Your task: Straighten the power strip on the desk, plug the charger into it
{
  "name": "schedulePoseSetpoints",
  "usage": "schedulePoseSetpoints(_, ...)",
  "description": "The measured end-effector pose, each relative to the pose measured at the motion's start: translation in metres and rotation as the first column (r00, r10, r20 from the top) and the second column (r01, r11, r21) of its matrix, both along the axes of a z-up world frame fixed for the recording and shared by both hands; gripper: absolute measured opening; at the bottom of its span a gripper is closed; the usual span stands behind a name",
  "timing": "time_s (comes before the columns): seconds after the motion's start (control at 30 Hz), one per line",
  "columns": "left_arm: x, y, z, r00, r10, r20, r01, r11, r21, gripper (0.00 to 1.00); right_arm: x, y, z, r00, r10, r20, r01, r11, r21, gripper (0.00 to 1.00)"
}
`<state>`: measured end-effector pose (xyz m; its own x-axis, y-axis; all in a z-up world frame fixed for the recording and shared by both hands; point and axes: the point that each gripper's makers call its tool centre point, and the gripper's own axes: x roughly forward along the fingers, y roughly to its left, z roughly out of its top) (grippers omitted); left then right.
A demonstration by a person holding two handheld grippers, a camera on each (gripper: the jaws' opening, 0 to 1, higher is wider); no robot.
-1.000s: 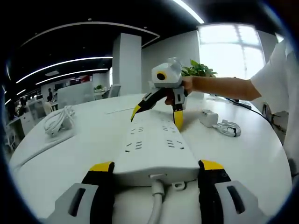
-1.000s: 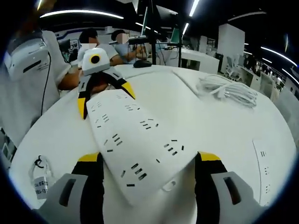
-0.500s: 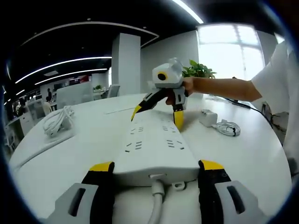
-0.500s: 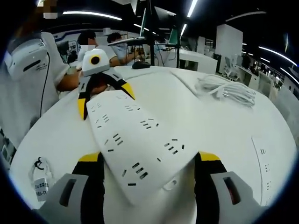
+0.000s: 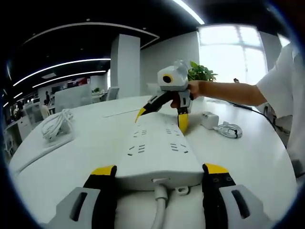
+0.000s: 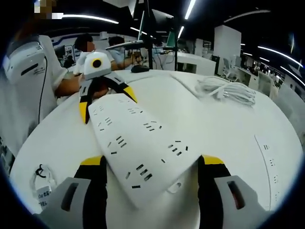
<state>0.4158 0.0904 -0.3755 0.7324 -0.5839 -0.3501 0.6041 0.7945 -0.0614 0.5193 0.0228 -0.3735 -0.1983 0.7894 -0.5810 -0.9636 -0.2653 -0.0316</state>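
Observation:
A white power strip lies lengthwise between the two grippers above the white desk. My left gripper is shut on its cord end, where the white cord leaves toward the camera. My right gripper clamps the far end. In the right gripper view the strip runs tilted from my right gripper to the left gripper. The white charger with its coiled cable rests on the desk to the right of the strip, and the charger also sits at the lower left.
A bundle of white cable lies on the desk's left side, and the same bundle sits at the upper right. A second power strip lies near the desk edge. A plant stands behind. People sit at a far desk.
Both grippers keep the same hold on the strip's ends. The background has slid slightly, so the hands and strip have shifted a little together.

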Motion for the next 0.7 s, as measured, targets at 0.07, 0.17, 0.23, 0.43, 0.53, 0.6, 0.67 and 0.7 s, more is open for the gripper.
schedulePoseSetpoints(0.07,-0.0001,-0.0004,0.0001,1.000,-0.001,0.000,0.001,1.000,0.000,0.73,0.0013,0.0007,-0.0002,1.000,0.000,-0.001,0.000,1.000,0.004,0.77)
schedulePoseSetpoints(0.17,0.0003,-0.0006,0.0001,1.000,0.000,0.000,0.000,1.000,0.000,0.73,0.0040,0.0021,-0.0002,1.000,0.015,-0.011,-0.015,1.000,0.001,0.77)
schedulePoseSetpoints(0.23,0.0002,-0.0008,0.0008,1.000,0.000,0.000,0.000,1.000,0.000,0.73,0.0034,0.0066,-0.0001,0.999,0.054,0.003,-0.054,0.998,0.026,0.79)
schedulePoseSetpoints(0.43,-0.0004,-0.0014,0.0016,1.000,-0.003,0.000,0.003,1.000,0.000,0.73,0.0043,0.0100,-0.0043,0.997,0.078,0.003,-0.078,0.997,0.023,0.79)
schedulePoseSetpoints(0.53,0.0003,-0.0007,0.0015,1.000,-0.009,-0.001,0.009,1.000,-0.001,0.73,0.0042,0.0099,-0.0042,0.997,0.072,0.014,-0.072,0.997,0.023,0.79)
schedulePoseSetpoints(0.6,0.0004,-0.0004,0.0013,1.000,-0.013,-0.002,0.013,1.000,-0.001,0.73,0.0035,0.0097,-0.0041,0.997,0.068,0.021,-0.068,0.997,0.022,0.79)
schedulePoseSetpoints(0.67,0.0004,-0.0003,0.0012,1.000,-0.015,-0.003,0.015,1.000,-0.001,0.73,0.0030,0.0096,-0.0040,0.998,0.064,0.023,-0.065,0.998,0.022,0.79)
schedulePoseSetpoints(0.7,0.0003,-0.0003,0.0011,1.000,-0.017,-0.003,0.017,1.000,0.000,0.73,0.0024,0.0095,-0.0040,0.998,0.063,0.022,-0.063,0.998,0.021,0.79)
